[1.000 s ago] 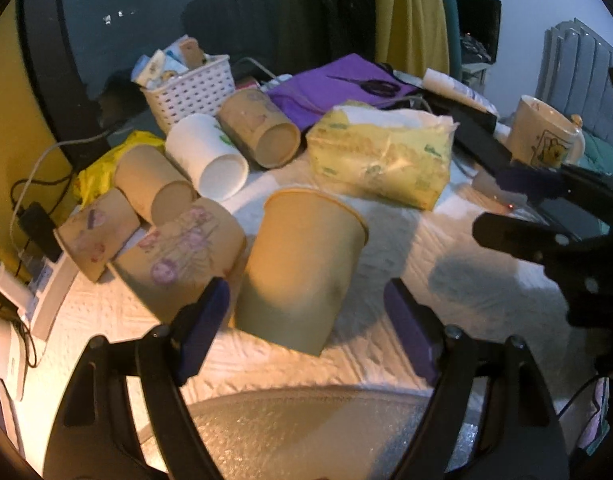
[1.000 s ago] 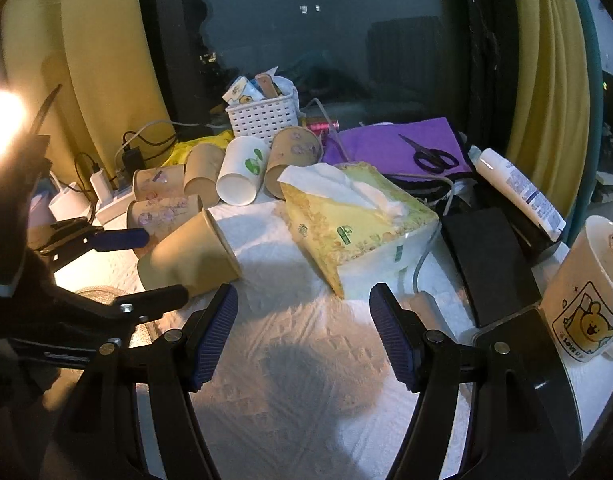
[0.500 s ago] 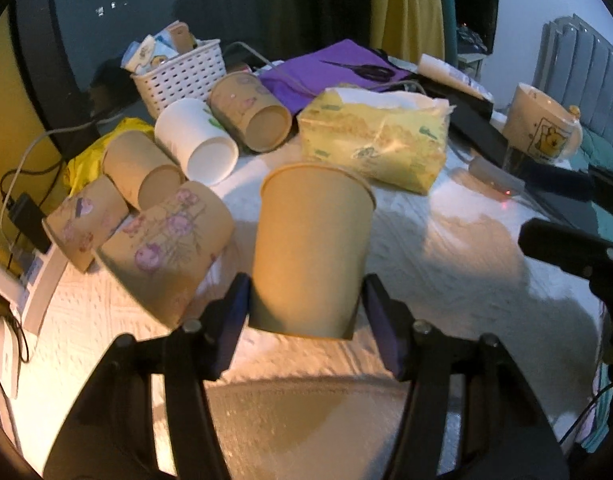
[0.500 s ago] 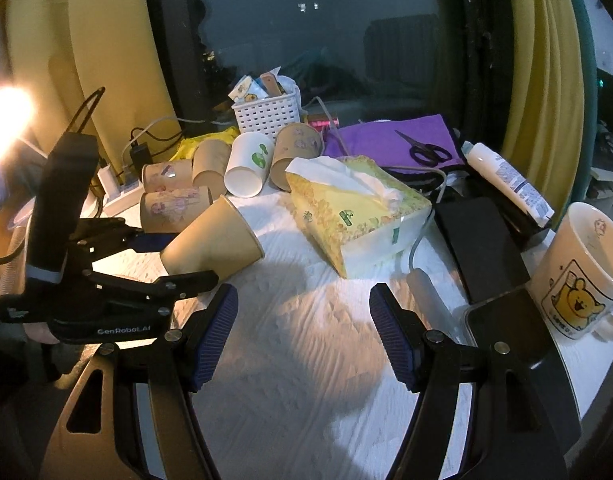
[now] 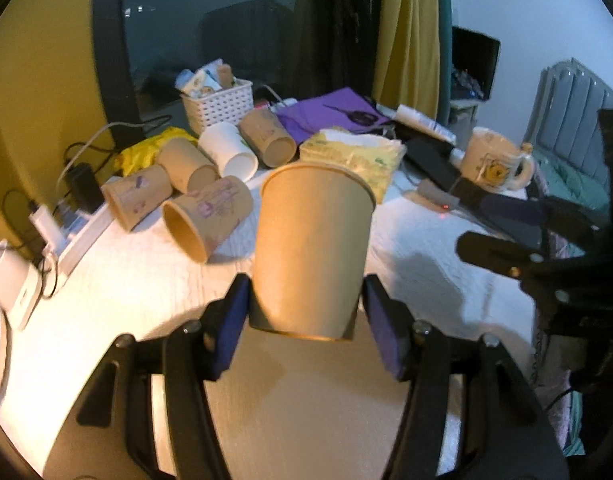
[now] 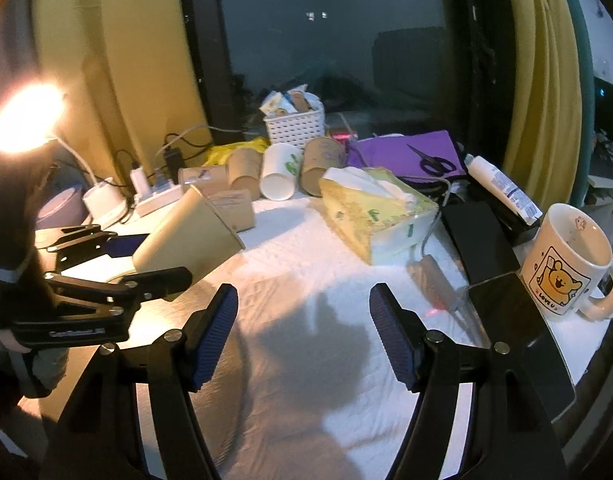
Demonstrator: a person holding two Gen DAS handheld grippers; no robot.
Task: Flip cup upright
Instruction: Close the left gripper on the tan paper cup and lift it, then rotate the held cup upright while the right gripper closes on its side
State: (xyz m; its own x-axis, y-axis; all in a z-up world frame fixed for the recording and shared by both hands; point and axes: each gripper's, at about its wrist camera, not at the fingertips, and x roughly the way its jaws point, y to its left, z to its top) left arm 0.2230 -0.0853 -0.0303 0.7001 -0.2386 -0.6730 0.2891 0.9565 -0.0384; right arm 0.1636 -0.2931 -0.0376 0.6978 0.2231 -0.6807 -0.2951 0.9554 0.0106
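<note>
Both wrist views low over table (image 6: pixel 306 240), facing window; share cup row (image 5: pixel 226 152), tissue box (image 6: pixel 378 212).

Warm lamp (image 6: pixel 24 118) glare left; fisheye edges blur.

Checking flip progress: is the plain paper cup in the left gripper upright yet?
Not yet: the plain paper cup is tilted, rim up and sideways, held off the table in the left gripper.

Domestic room, apparently a bedroom. Evidence: yellow curtains (image 6: pixel 538 80) at a dark night window, a padded headboard (image 5: pixel 578 120) at right of the left view, a cartoon mug (image 6: pixel 566 264), tissue pack (image 6: pixel 370 208), scissors (image 6: pixel 434 162) and white basket (image 6: pixel 294 126) on a cloth-covered table (image 6: pixel 306 264).
</note>
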